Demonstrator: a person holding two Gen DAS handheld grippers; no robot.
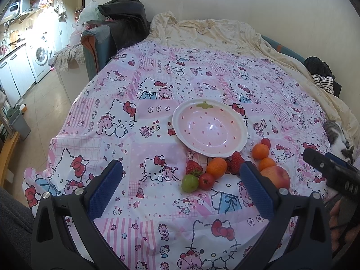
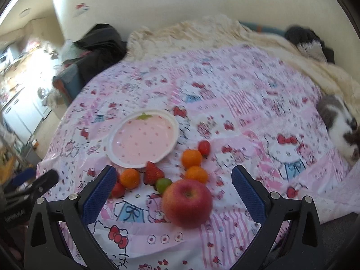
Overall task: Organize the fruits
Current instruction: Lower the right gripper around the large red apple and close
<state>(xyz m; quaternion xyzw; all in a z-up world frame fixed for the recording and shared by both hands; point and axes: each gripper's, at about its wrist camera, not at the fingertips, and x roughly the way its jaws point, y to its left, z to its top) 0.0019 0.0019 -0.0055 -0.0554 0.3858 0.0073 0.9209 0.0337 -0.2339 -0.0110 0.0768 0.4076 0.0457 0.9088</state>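
Note:
A pink strawberry-pattern bowl (image 1: 210, 129) (image 2: 142, 139) sits empty on the Hello Kitty sheet. Fruit lies loose in front of it: a red apple (image 1: 277, 175) (image 2: 187, 203), three small oranges (image 1: 216, 167) (image 2: 191, 158), two strawberries (image 1: 193, 167) (image 2: 153, 172), a green fruit (image 1: 189, 183) (image 2: 163, 185) and small tomatoes (image 1: 206, 181) (image 2: 204, 147). My left gripper (image 1: 181, 175) is open above the sheet, just short of the fruit. My right gripper (image 2: 171, 181) is open with the apple between its fingers, not touching. It also shows in the left wrist view (image 1: 328, 171).
A grey and white cat (image 1: 337, 139) (image 2: 337, 121) lies at the right edge of the bed. A crumpled cream blanket (image 1: 225, 33) and dark clothes (image 1: 321, 72) lie at the back. The bed's left edge drops to the floor beside a kitchen area (image 1: 33, 51).

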